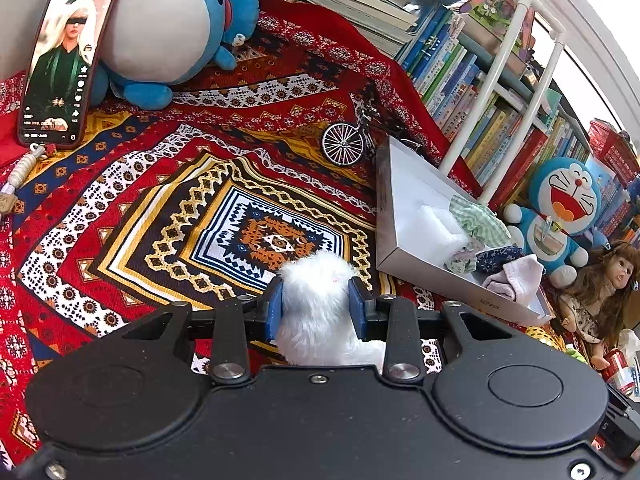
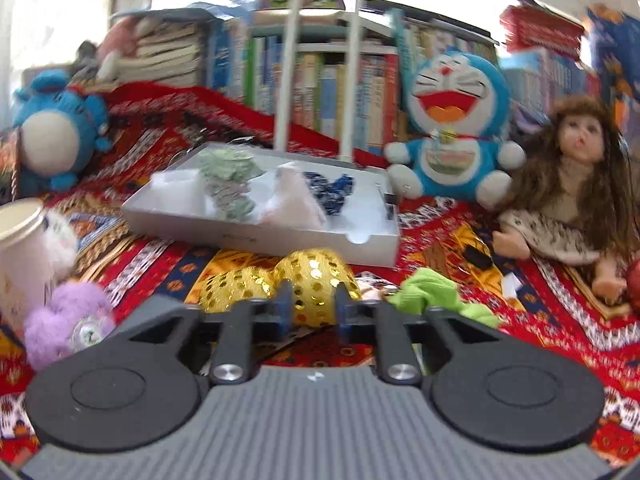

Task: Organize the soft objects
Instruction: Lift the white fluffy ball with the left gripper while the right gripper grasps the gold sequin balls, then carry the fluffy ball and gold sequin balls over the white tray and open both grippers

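Here the left gripper pinches a white fluffy toy between its blue pads, above the patterned cloth — the right gripper clamps a gold sequin piece, near the box of fabrics.

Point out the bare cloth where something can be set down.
Free: the patterned cloth between the phone, the toy bicycle and the grey tray. Crowded: the tray's near end with small fabrics, and around the gold sequined fabric.
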`<state>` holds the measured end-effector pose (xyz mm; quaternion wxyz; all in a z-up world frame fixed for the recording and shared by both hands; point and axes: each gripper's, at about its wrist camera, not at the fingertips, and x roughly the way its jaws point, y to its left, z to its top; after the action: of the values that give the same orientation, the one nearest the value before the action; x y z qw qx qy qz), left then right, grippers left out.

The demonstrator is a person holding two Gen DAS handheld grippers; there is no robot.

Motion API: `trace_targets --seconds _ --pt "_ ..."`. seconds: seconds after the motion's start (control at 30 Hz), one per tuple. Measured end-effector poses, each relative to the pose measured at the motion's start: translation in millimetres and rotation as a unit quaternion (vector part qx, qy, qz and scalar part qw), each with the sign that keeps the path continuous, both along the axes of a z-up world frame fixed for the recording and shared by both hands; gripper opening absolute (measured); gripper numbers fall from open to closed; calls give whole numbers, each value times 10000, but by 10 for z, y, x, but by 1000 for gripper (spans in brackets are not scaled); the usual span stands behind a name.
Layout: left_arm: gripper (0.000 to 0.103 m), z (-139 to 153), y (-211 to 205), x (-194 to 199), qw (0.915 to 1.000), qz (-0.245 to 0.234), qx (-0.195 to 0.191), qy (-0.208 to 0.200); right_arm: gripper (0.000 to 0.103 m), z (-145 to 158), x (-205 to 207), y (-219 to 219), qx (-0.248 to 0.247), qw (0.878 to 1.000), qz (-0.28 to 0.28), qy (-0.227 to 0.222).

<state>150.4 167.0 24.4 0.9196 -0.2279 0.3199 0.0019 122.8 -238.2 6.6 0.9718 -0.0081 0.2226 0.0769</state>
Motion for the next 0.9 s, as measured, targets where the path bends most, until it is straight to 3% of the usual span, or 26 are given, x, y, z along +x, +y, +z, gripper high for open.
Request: trace_targets --seconds 0.03,0.17,0.37,0.43,0.5,0.57,0.6,0.63,0.7,0.9 --pt "33 -4 5 0 10000 13 -12 16 64 -3 18 -25 73 10000 -62 11" --pt "36 -31 16 20 9999 113 -15 64 75 -1 130 -24 137 9998 -84 132" --pt "52 -115 -19 91 9998 85 -64 141 79 -28 366 31 283 9988 -189 357" --pt "62 -168 -7 126 9995 60 -230 197 79 -51 443 17 486 9973 -167 520" --pt "64 -238 44 157 9980 117 -573 260 78 -98 498 4 681 9950 -130 722" --pt "62 -272 84 174 9968 119 -745 266 64 -121 501 4 778 9940 -73 767" --pt "53 -270 90 178 9968 84 -758 256 62 -116 492 6 781 9940 -31 763" --pt "36 -268 103 173 9960 53 -868 215 57 -107 479 2 807 9939 -15 755" --pt "33 -252 145 172 9931 41 -1156 207 46 -81 462 -21 852 9937 -61 725" --pt "31 -128 155 153 9948 111 -1010 116 44 28 419 -98 1055 9924 -51 624"
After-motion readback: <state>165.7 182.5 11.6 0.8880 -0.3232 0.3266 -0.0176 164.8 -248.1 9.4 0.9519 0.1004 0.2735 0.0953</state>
